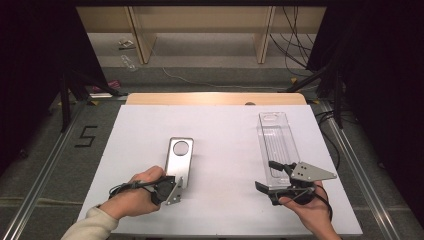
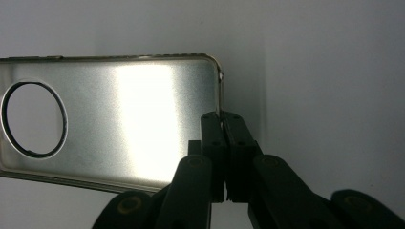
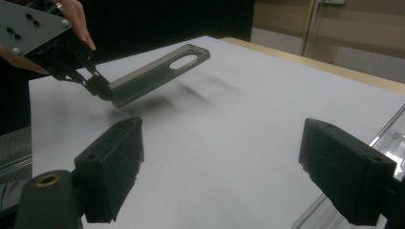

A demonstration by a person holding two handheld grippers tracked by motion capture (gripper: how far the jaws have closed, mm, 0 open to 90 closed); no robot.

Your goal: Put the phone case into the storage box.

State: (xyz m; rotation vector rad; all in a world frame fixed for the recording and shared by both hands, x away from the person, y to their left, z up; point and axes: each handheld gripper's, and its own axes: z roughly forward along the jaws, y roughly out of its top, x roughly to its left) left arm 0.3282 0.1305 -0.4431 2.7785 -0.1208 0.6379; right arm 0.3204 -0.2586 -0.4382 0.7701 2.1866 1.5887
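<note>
I see the left gripper [image 1: 176, 184] clamped on the short near edge of a brushed metal plate [image 1: 179, 157], which has a round hole [image 1: 180, 147] toward its far end. In the left gripper view the two black jaws stand pressed together with the plate's thin rim pinched between them, close to one rounded corner of the plate [image 2: 119, 119]. From the right gripper view the plate [image 3: 153, 74] is raised off the white table [image 3: 248, 124]: it slopes up from the pinched end to the holed end, and its shadow lies on the surface beneath it. The left hand [image 1: 134, 196] holding that gripper sits near the table's near edge, left of centre, and the plate reaches from there toward the middle of the table [image 1: 225, 135]. The right gripper [image 1: 272, 177] rests toward the near right part of the table, held by the right hand [image 1: 312, 210]. Its jaws stand wide apart, with nothing between them in the right gripper view but bare table surface. Just beside it, a long clear plastic tray [image 1: 277, 142] runs from the gripper toward the table's far right corner; I cannot tell whether the far jaw touches the tray's near end. The tray's edge [image 3: 389, 138] shows past the right-hand jaw in the right gripper view.
</note>
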